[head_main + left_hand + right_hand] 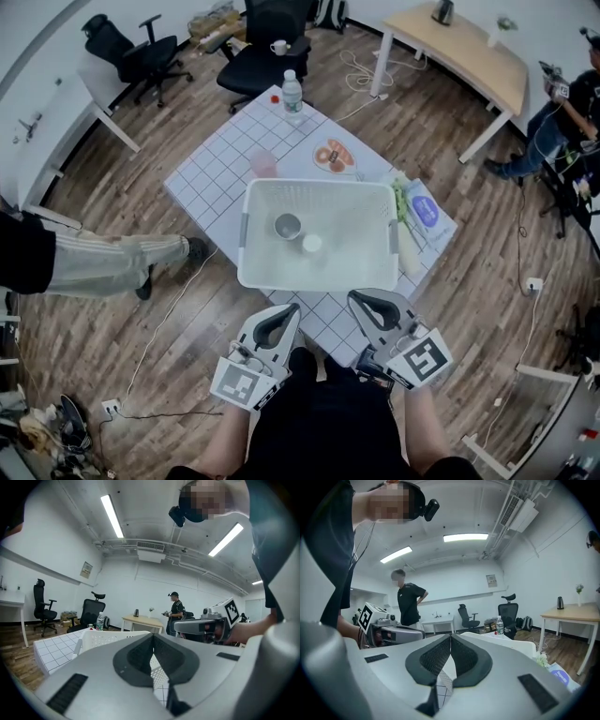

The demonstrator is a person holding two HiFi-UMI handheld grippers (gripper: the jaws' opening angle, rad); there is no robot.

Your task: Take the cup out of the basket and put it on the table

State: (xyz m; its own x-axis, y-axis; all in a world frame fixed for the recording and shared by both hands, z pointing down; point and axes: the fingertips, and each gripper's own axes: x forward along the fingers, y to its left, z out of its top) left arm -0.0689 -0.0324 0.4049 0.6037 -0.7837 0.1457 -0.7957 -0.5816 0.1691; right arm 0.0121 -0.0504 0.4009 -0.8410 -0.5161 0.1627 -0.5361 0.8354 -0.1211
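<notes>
Hovering near the basket, the left gripper and right gripper show jaws closed, empty; bottle label is unreadable.

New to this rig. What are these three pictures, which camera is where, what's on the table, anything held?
No robot: a person holds a two-jaw tool in each hand. The head view comes from a camera on the person's head, looking down; the left tool and right tool show at its bottom. The two gripper views come from cameras riding on each tool, looking along its jaws. On the table sits a basket with a grey cup and a white cup inside; beyond it a pink cup, a plate and a bottle. Both tools are shut and hold nothing.
</notes>
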